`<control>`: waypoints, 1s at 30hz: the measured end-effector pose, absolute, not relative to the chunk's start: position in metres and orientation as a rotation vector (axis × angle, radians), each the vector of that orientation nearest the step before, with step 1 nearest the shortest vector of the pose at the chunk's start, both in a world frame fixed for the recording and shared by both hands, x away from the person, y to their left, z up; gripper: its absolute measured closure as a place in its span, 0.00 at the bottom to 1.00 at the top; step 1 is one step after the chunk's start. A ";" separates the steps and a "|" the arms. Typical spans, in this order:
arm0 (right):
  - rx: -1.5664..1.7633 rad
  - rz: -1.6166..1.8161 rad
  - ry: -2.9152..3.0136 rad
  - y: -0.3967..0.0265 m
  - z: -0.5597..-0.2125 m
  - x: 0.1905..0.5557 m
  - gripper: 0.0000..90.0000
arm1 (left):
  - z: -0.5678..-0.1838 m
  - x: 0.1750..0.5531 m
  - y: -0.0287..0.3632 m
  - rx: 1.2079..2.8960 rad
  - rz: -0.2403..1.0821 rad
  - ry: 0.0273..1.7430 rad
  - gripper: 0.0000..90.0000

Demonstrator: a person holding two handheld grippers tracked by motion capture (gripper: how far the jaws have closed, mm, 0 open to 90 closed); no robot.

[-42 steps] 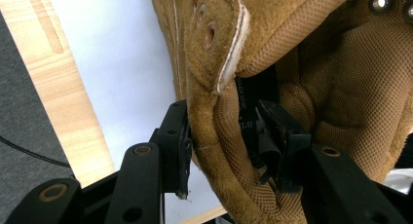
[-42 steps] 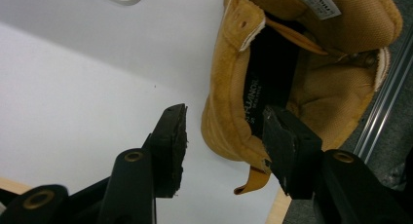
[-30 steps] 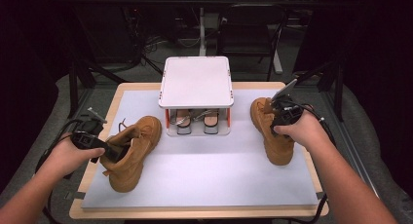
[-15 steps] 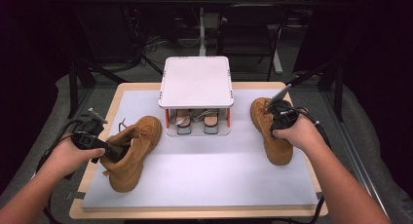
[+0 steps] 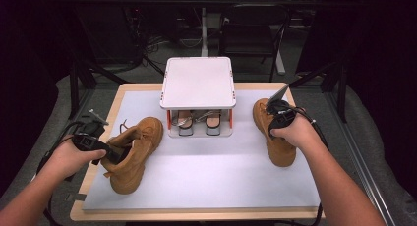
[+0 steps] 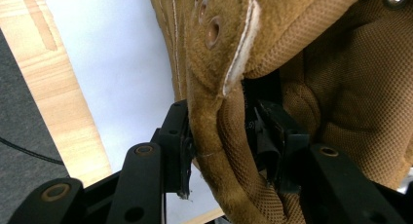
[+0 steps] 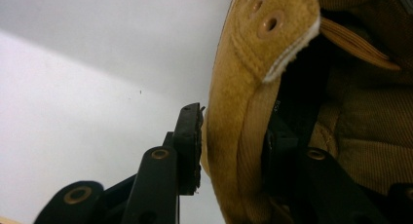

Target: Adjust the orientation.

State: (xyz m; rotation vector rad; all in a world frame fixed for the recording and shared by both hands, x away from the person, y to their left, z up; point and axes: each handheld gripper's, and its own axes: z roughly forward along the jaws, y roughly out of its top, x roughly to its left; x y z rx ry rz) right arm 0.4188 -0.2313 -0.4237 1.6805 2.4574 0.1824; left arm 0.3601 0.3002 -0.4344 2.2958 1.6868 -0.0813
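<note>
A: High view, item one: left boot point(image 5: 132, 155), tan suede, ankle-high, lying on the pale mat point(image 5: 206, 182) at the near left, toe toward the rack. Left gripper point(image 5: 105, 155) at its collar. Item two: right boot point(image 5: 279, 137), same make, at the right of the mat, toe pointing near. Right gripper point(image 5: 275, 119) at its collar.

B: Centre of the table?

A: Small white shoe rack point(image 5: 198, 83), flat square top, red posts, one pair of sandals point(image 5: 196, 122) on the lower shelf. Wooden table point(image 5: 105, 115) edge round the mat.

B: Left gripper view?

A: Left boot point(image 6: 302, 63) close up: napped suede outside, woven mesh lining, white stitching, two metal eyelets. Left gripper point(image 6: 221, 151) narrowed onto the padded collar, one jaw outside, one inside, wall pinched between.

B: Right gripper view?

A: Right boot point(image 7: 248, 87): suede collar, ribbed lining, two eyelets. Right gripper point(image 7: 231, 146) astride the collar wall; inner jaw pressed close, outer jaw perhaps a sliver off the suede, hard to tell at this angle.

B: Step in hand?

A: Judged: both boots taken by the collar, ready for lifting, probably toward the rack. Next move calls for a firm pinch on soft, yielding padding, a level lift against a heavy sole, and clearance over the rack's top.
</note>
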 end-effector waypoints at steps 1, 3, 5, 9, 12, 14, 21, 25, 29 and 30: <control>1.687 0.200 2.443 -0.230 -0.426 0.419 0.73 | -0.435 0.360 0.300 2.295 -0.082 1.687 0.65; 1.691 0.190 2.445 -0.229 -0.427 0.421 0.75 | -0.435 0.360 0.300 2.297 -0.083 1.687 0.65; 1.688 0.182 2.428 -0.228 -0.428 0.422 0.80 | -0.437 0.360 0.300 2.294 -0.084 1.683 0.65; 1.660 0.167 2.435 -0.225 -0.427 0.419 0.85 | -0.437 0.360 0.300 2.295 -0.088 1.681 0.66; 1.654 0.175 2.444 -0.223 -0.427 0.417 0.87 | -0.437 0.360 0.300 2.299 -0.087 1.680 0.67; 1.640 0.166 2.464 -0.221 -0.426 0.415 0.87 | -0.437 0.360 0.301 2.299 -0.082 1.679 0.67; 1.601 0.192 2.517 -0.210 -0.424 0.398 0.88 | -0.436 0.361 0.299 2.301 -0.082 1.678 0.67; 1.532 0.188 2.558 -0.204 -0.424 0.386 0.88 | -0.436 0.361 0.300 2.294 -0.080 1.679 0.67; 1.513 0.227 2.566 -0.200 -0.426 0.374 0.88 | -0.436 0.360 0.300 2.295 -0.080 1.678 0.67; 1.494 0.213 2.580 -0.199 -0.425 0.372 0.88 | -0.436 0.360 0.300 2.297 -0.079 1.677 0.67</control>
